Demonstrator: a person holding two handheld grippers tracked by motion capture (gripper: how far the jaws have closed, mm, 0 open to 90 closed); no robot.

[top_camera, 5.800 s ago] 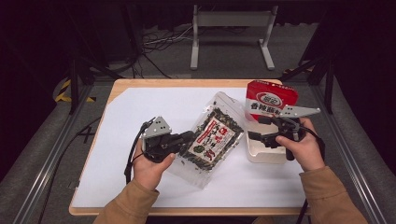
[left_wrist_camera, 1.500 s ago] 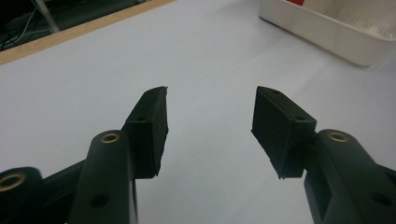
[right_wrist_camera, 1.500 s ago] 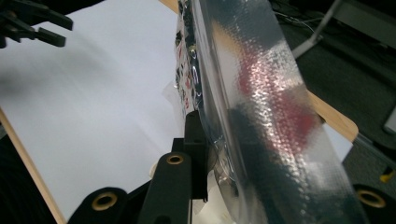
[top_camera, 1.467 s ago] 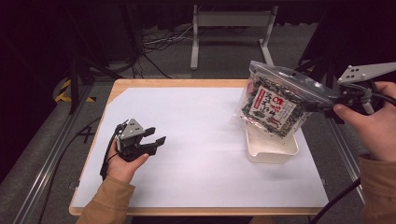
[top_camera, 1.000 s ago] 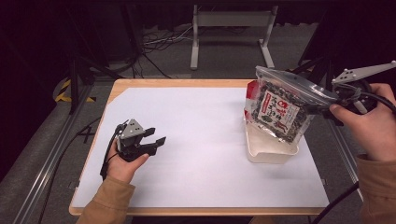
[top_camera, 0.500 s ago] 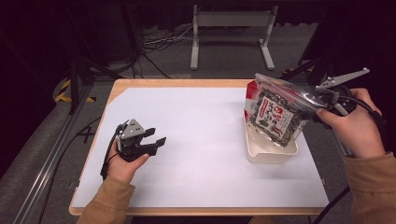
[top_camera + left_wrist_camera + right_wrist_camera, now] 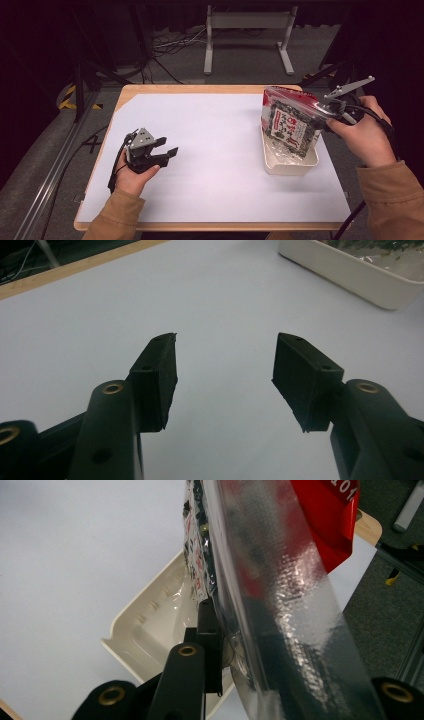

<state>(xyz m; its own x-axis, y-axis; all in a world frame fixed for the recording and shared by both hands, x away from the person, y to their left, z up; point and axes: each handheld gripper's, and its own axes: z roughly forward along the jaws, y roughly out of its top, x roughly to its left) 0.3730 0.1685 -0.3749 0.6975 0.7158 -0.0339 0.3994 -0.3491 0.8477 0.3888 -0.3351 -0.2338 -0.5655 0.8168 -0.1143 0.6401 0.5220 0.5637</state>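
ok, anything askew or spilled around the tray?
No spill. The seaweed bag hangs tilted in the right tool, its lower end in the white tray beside a red packet. Left tool open, idle.

Tan sleeves (image 7: 387,195) on both arms; each black gripper (image 7: 159,151) has brass-ringed screw holes, a grey three-cornered plate and a trailing black cable.

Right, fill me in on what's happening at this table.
A person works with a two-jaw tool in each hand. The right tool is shut on the top edge of a clear seaweed snack bag, holding it upright with its bottom end in the white tray at the table's right side. A red packet sits just behind the bag. The left tool rests open over the white table cover, holding nothing.
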